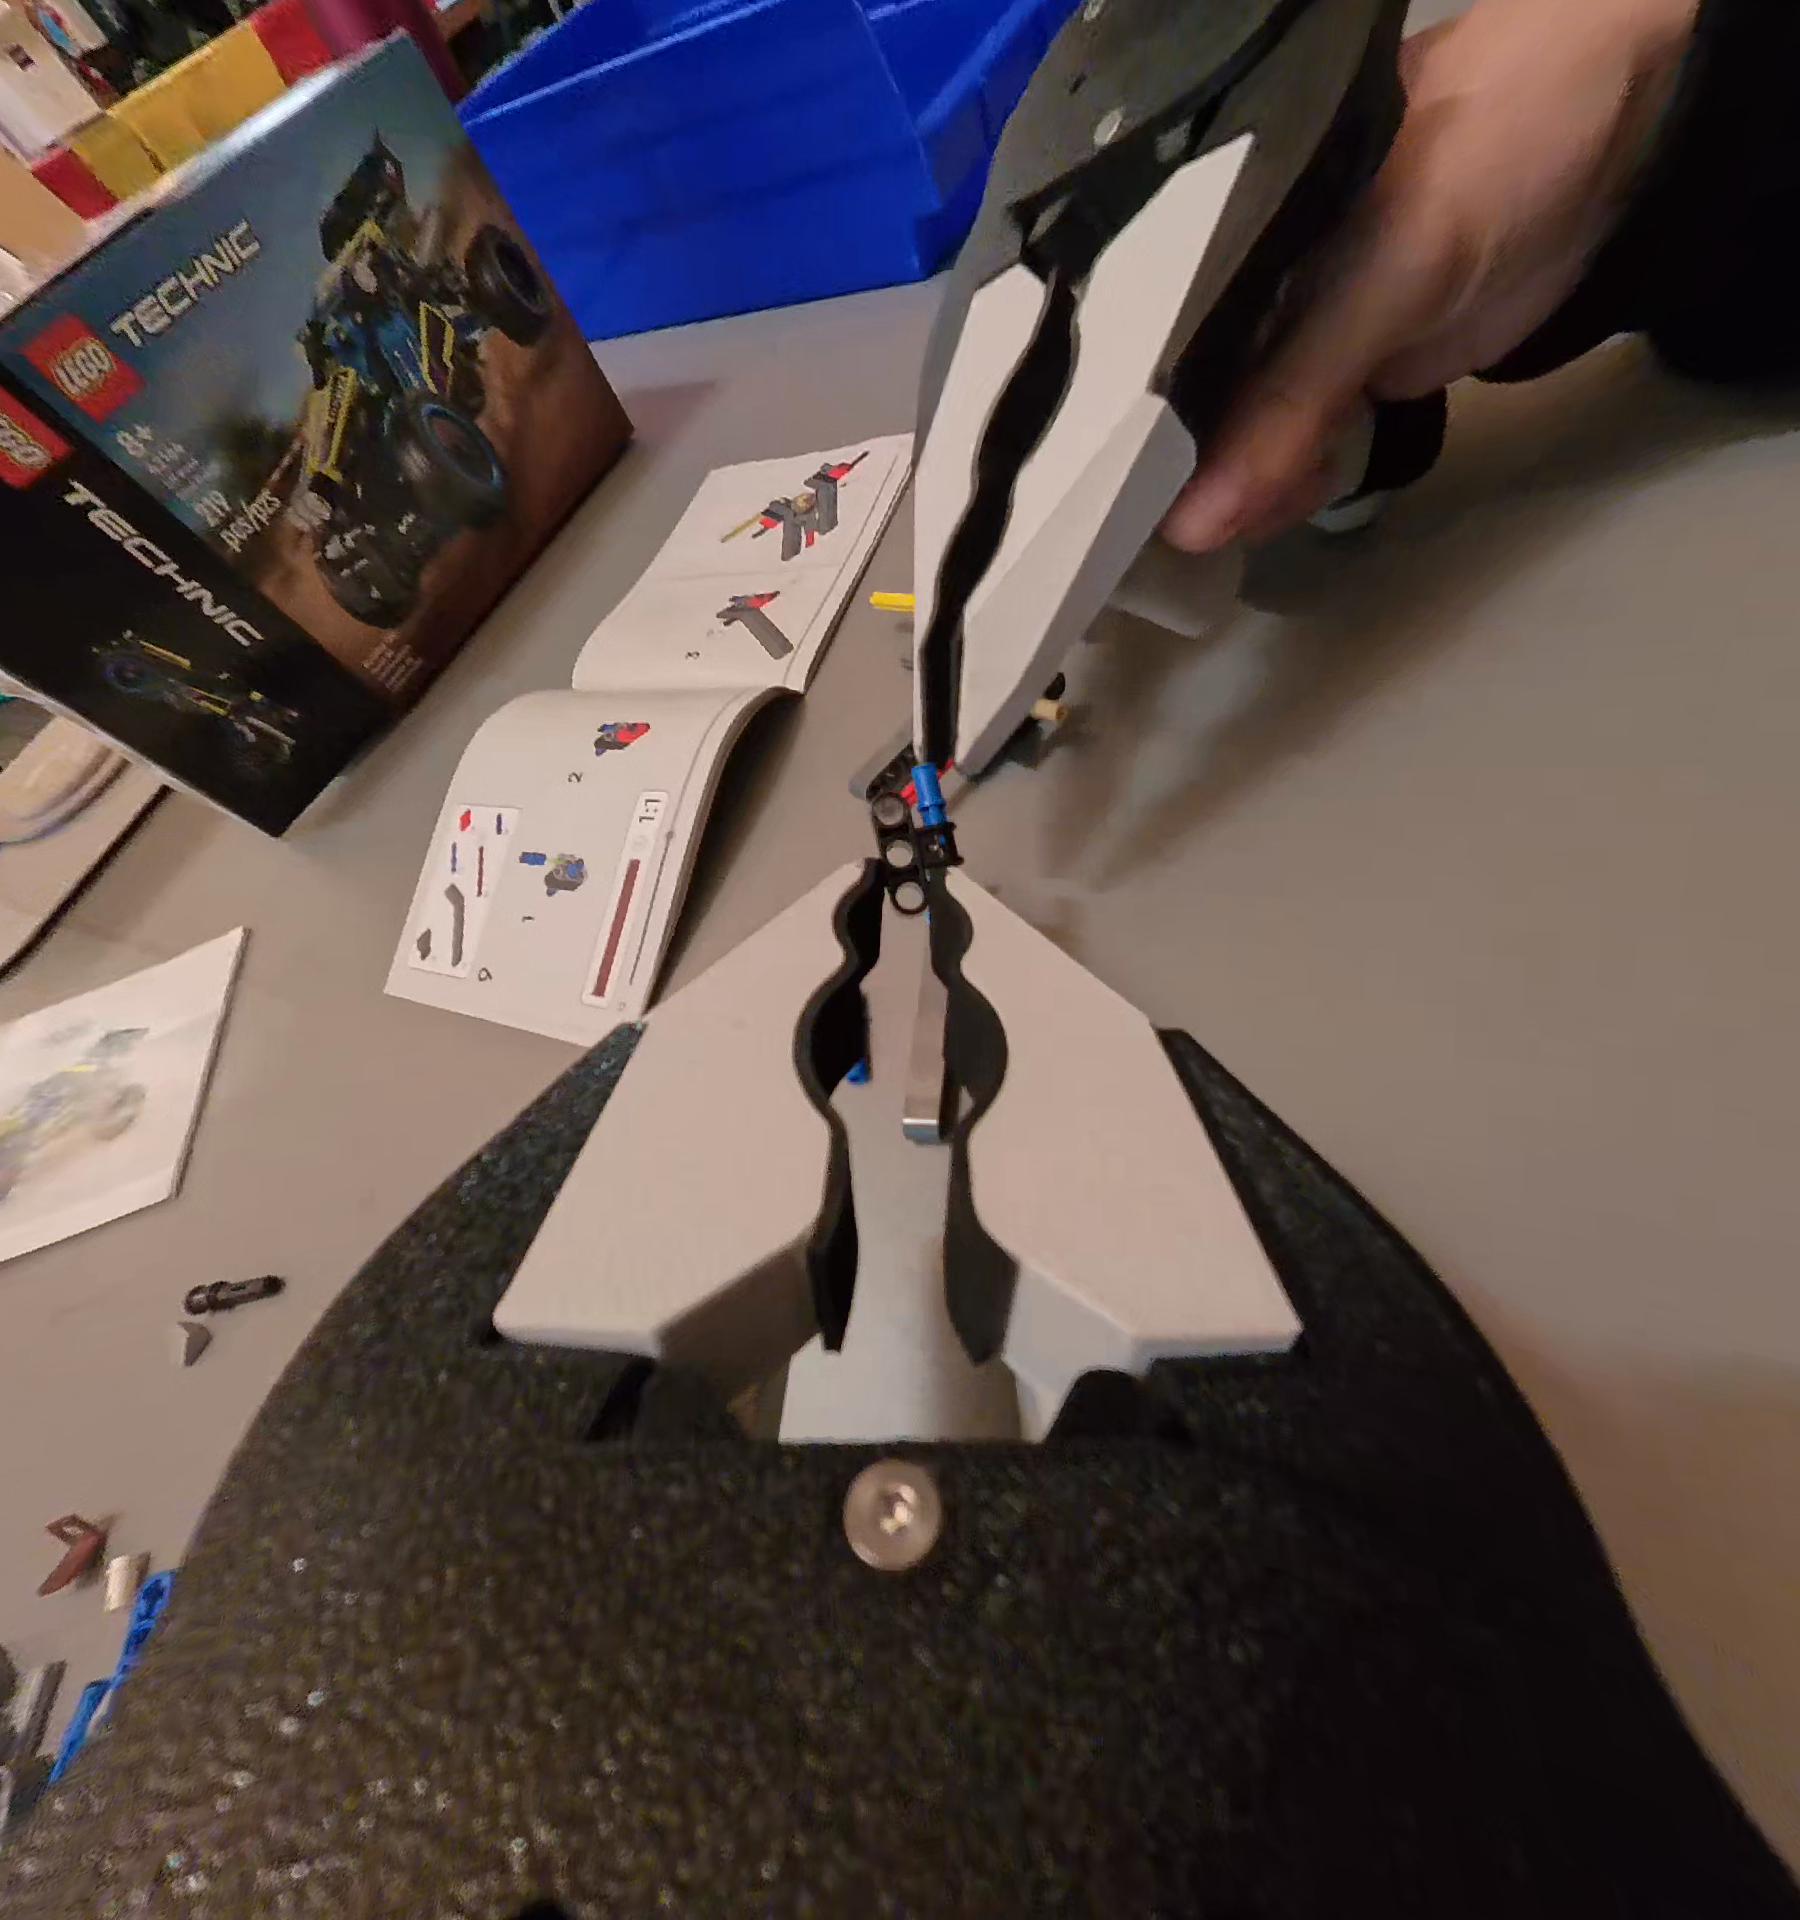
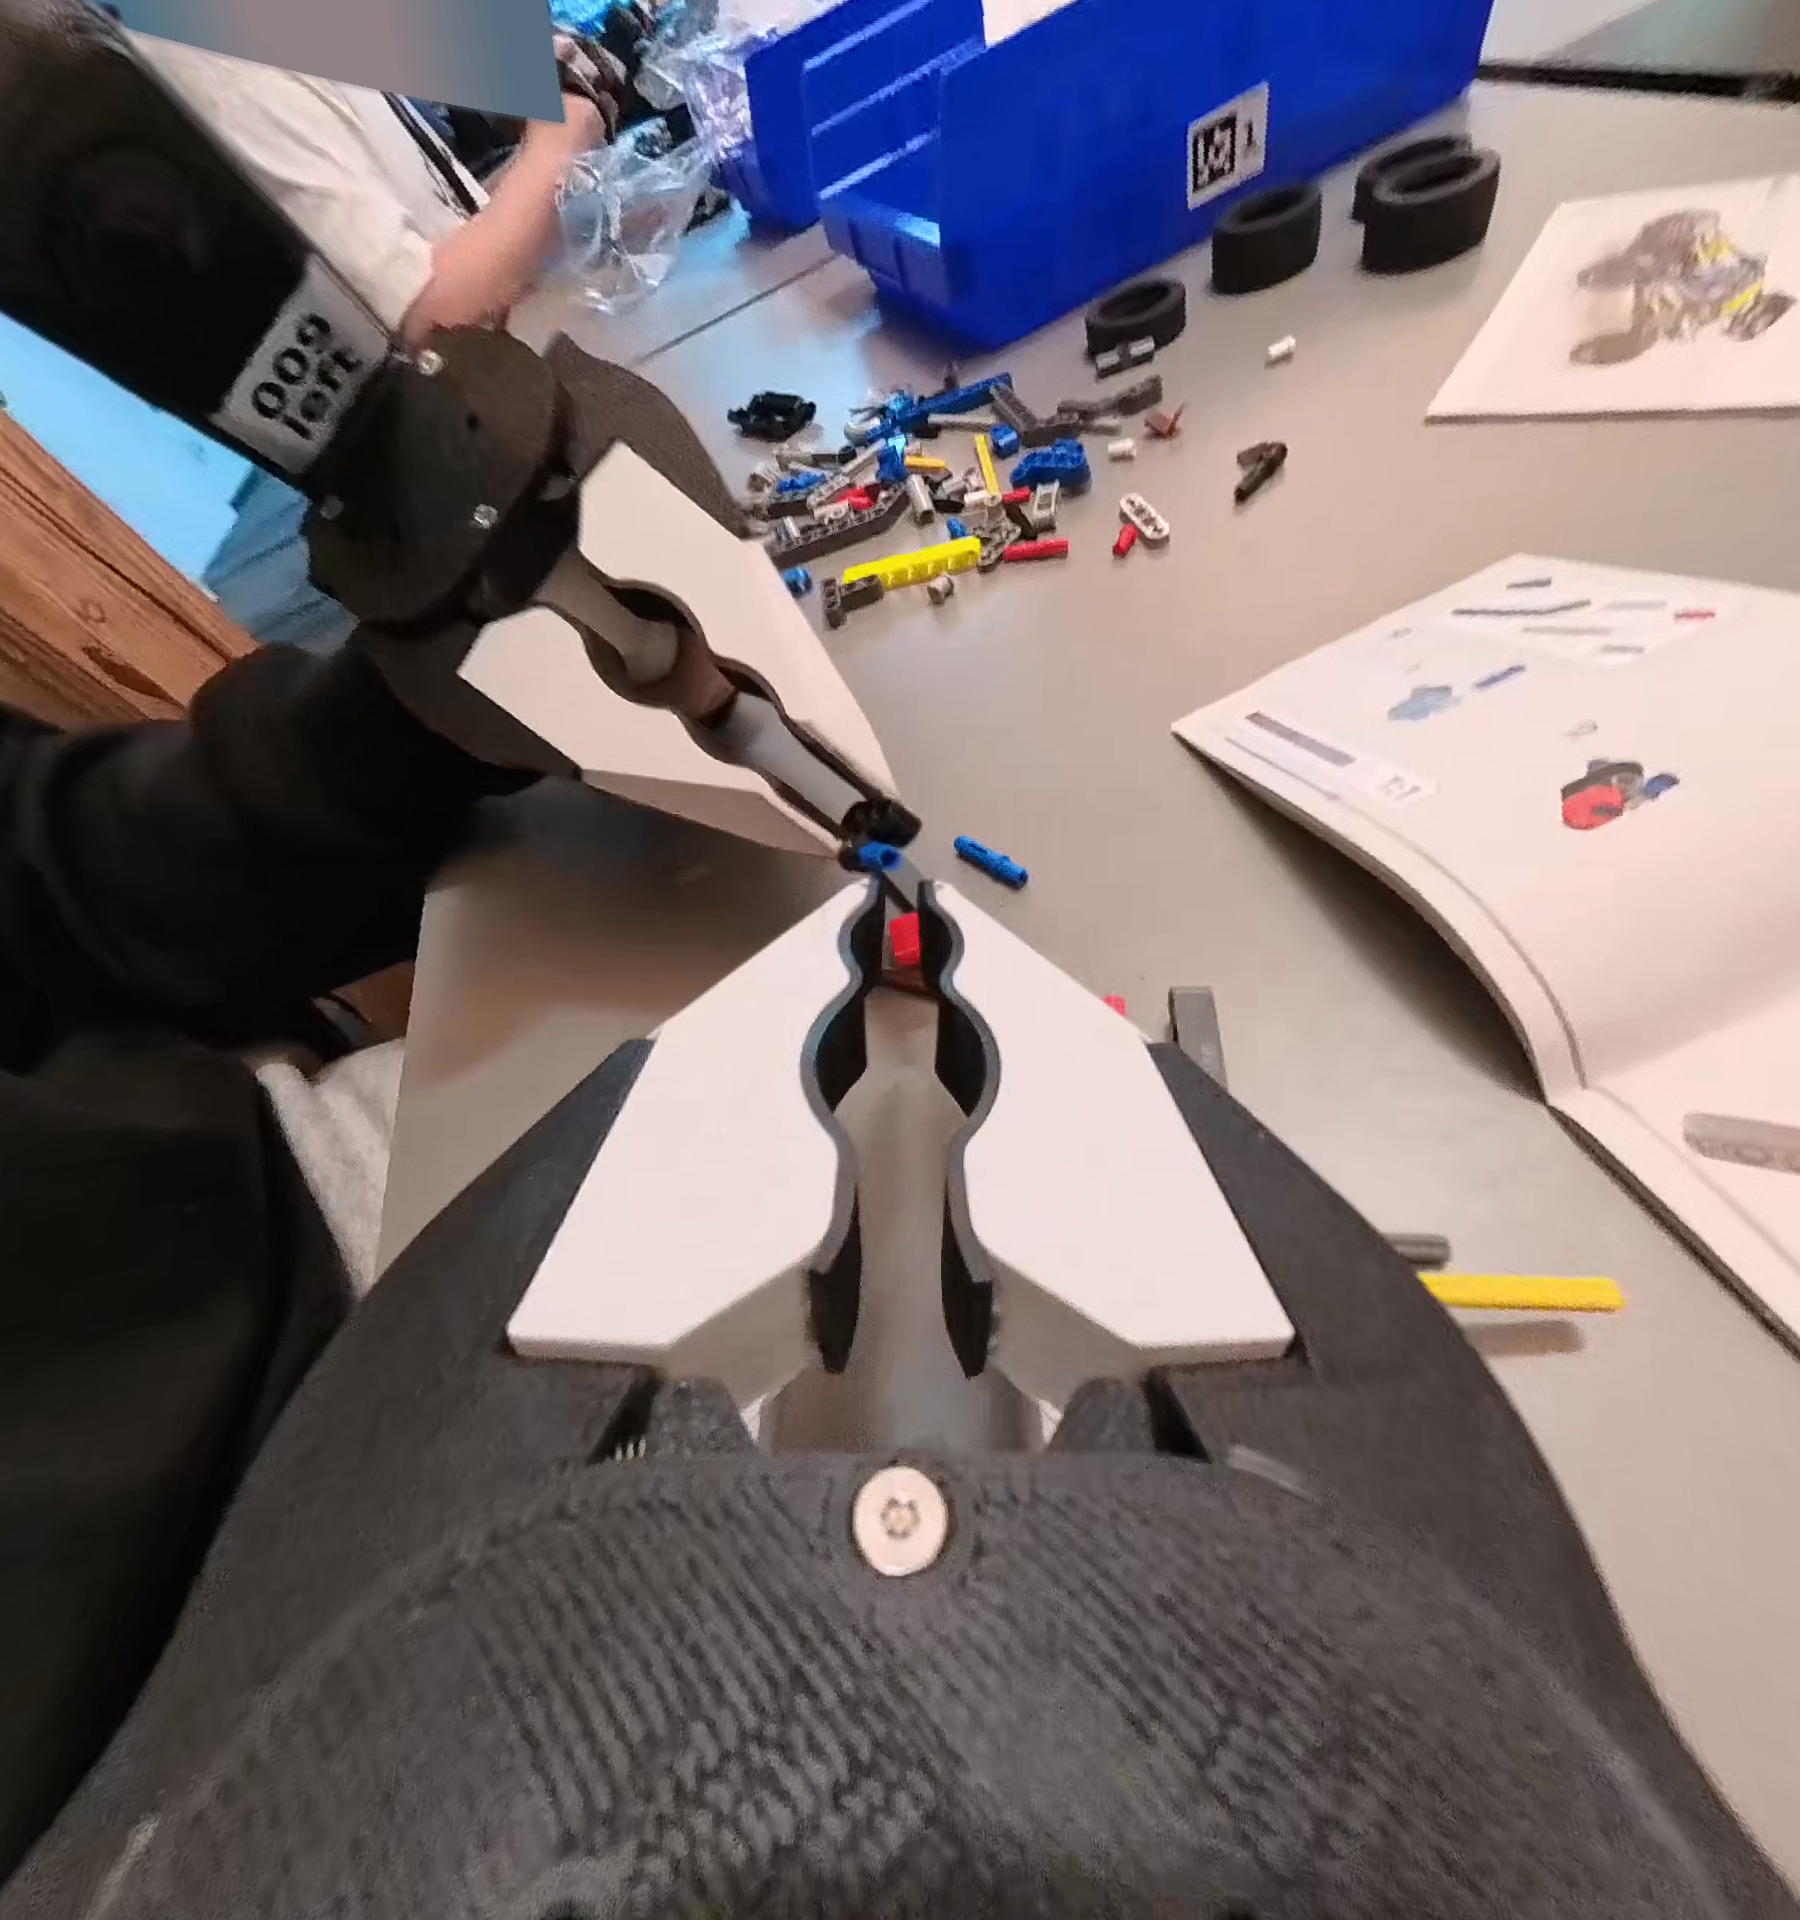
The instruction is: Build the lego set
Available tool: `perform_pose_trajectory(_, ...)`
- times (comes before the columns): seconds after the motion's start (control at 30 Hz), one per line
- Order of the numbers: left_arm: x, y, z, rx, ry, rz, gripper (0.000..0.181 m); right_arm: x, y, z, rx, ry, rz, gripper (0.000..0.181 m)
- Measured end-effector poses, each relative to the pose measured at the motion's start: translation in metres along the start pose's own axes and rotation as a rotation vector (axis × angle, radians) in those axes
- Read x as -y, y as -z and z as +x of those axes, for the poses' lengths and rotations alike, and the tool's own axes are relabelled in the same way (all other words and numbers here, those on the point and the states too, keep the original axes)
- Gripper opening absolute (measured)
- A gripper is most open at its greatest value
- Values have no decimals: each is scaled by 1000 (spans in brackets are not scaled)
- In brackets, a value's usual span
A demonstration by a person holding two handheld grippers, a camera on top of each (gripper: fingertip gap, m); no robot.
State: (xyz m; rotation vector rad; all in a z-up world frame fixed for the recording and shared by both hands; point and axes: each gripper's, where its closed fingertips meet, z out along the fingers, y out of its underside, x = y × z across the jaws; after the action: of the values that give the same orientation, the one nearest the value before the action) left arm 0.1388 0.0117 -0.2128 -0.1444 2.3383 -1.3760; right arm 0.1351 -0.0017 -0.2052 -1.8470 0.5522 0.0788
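Observation:
My left gripper [image 1: 906, 883] is shut on a black connector with holes [image 1: 904, 862]. A grey beam [image 1: 923, 1049] runs back between its fingers. My right gripper [image 1: 932, 764] comes down from the upper right, shut on a small piece with a blue pin [image 1: 928, 787], and the pin meets the black connector. In the right wrist view my right gripper [image 2: 901, 894] holds a dark bar with a red part [image 2: 904, 938] between its fingers. The left gripper [image 2: 870, 831] comes in from the upper left with the black connector [image 2: 883, 819] and a blue pin [image 2: 875, 855]. Both are held above the grey table.
A loose blue pin [image 2: 989, 862] lies just beyond the tips. A pile of loose pieces [image 2: 927, 488], black tyres [image 2: 1270, 234] and blue bins [image 2: 1083, 156] sit farther back. An open instruction booklet [image 1: 667, 727] and the set's box [image 1: 252, 416] are at left. A yellow axle [image 2: 1519, 1291] lies near the booklet. My left and right fingertips are right by each other. Between my right fingertips and the yellow axle [image 2: 1519, 1291] there is roughly 11 cm.

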Motion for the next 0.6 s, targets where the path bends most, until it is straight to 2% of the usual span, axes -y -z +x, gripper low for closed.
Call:
perform_pose_trajectory(0.27,7,1,-1,65,-94,-16,6,5,-1,-7,71,-79,36,8)
perform_pose_trajectory(0.6,11,1,-3,133,-194,-31,6,9,2,-4,68,-98,69,2)
